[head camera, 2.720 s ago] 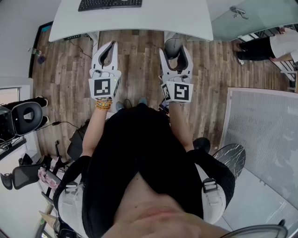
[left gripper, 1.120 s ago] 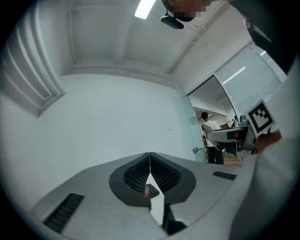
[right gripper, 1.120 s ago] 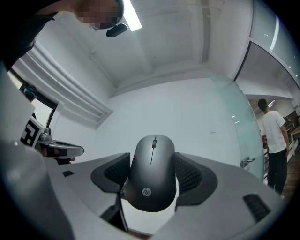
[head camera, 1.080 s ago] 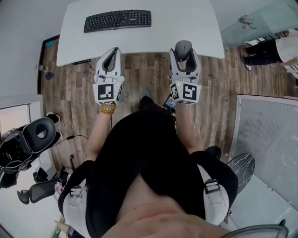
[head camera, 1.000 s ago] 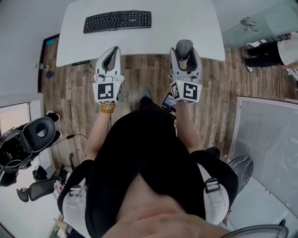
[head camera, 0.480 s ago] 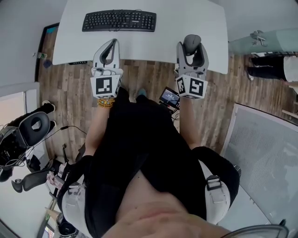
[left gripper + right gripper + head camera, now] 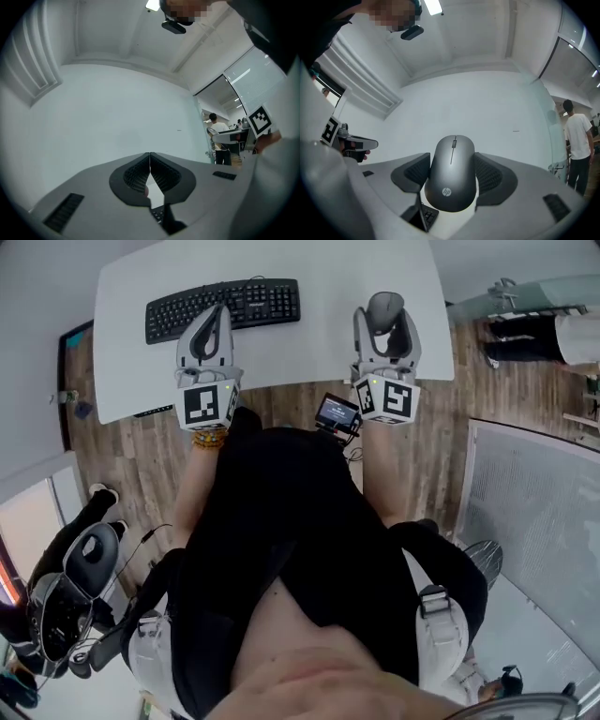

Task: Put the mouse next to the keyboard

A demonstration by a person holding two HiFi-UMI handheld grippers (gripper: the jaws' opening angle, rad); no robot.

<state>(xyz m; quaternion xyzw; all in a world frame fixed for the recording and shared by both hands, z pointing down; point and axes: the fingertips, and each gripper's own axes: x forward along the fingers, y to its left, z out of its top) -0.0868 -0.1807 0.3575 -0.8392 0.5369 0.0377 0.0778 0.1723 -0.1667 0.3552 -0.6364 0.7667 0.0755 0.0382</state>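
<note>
I am clamping the grey mouse (image 7: 452,178) in my right gripper (image 7: 385,315), its fingers (image 7: 491,177) pressing both sides, above the white table (image 7: 328,277), right of the black keyboard (image 7: 225,307). My left gripper (image 7: 208,329) is hovering over the keyboard, closed and empty.

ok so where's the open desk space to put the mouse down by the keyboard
Bare white table lies between the keyboard at its right end and the right gripper, which holds the mouse; the front strip between the grippers is free too. Crowded only where the left gripper overlaps the keyboard's front edge.
</note>
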